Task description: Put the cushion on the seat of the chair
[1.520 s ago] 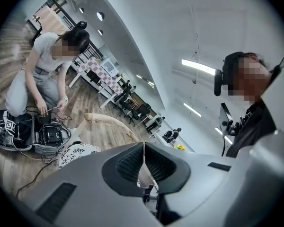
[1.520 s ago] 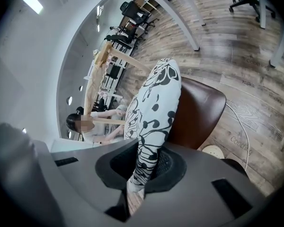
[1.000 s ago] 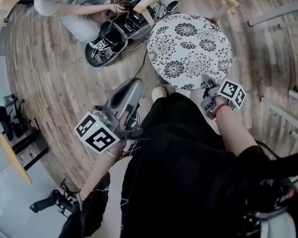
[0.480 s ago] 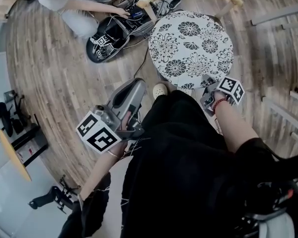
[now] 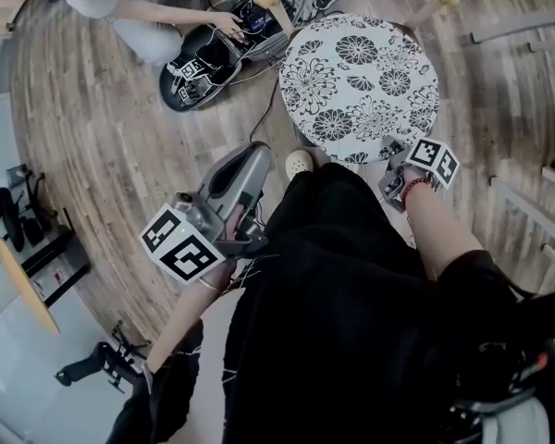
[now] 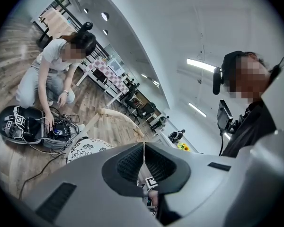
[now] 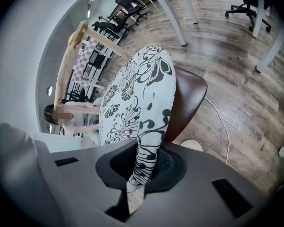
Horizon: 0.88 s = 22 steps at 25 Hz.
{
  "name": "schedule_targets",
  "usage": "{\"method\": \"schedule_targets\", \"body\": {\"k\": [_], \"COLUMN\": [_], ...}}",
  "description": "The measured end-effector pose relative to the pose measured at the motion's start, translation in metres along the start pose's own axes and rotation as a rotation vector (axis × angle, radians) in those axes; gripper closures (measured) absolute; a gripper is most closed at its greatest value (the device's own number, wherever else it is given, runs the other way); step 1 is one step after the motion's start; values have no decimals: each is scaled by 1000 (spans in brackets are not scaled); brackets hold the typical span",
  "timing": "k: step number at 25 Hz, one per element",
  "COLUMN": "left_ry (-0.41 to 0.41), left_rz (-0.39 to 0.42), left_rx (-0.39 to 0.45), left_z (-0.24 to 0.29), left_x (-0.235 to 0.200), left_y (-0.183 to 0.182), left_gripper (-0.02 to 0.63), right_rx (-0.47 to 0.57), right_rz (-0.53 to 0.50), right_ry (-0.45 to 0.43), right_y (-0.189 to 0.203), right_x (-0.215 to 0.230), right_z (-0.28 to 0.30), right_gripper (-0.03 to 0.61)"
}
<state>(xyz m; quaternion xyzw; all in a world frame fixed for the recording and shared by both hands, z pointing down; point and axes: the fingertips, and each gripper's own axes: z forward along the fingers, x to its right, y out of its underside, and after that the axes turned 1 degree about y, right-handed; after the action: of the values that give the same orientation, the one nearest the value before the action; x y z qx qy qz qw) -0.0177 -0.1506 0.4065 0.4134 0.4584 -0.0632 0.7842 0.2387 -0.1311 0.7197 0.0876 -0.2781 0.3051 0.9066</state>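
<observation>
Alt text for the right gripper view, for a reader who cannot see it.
The right tool is shut on the edge of a black-and-white flowered cushion, held over a brown chair seat. Wooden floor lies beyond.

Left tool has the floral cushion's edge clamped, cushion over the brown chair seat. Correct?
Not quite: the wrong tool is named. The right tool has the floral cushion clamped by its edge, over the brown chair seat. The right gripper view shows this. The left tool is shut on nothing.
</observation>
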Motion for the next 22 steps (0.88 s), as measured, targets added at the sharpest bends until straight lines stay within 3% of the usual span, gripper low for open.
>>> {"method": "schedule_targets", "body": {"k": [5,9,22], "left_ry": [25,29,13], "left_rz": [3,-12,-43], "left_rx": [-36,-59,-102], "left_z": [11,13,16], "left_x": [-10,-11,-24], "left_y": [-4,-2,11], "left_gripper": [594,594,594], "right_rx": [-33,-20,-7], "right_rz": [-102,-127,-68], "right_ry": [81,124,165], "right_y": [-11,-16,-13], "right_x": [5,10,20], "right_z": [10,7,24], "right_gripper": [548,549,548]}}
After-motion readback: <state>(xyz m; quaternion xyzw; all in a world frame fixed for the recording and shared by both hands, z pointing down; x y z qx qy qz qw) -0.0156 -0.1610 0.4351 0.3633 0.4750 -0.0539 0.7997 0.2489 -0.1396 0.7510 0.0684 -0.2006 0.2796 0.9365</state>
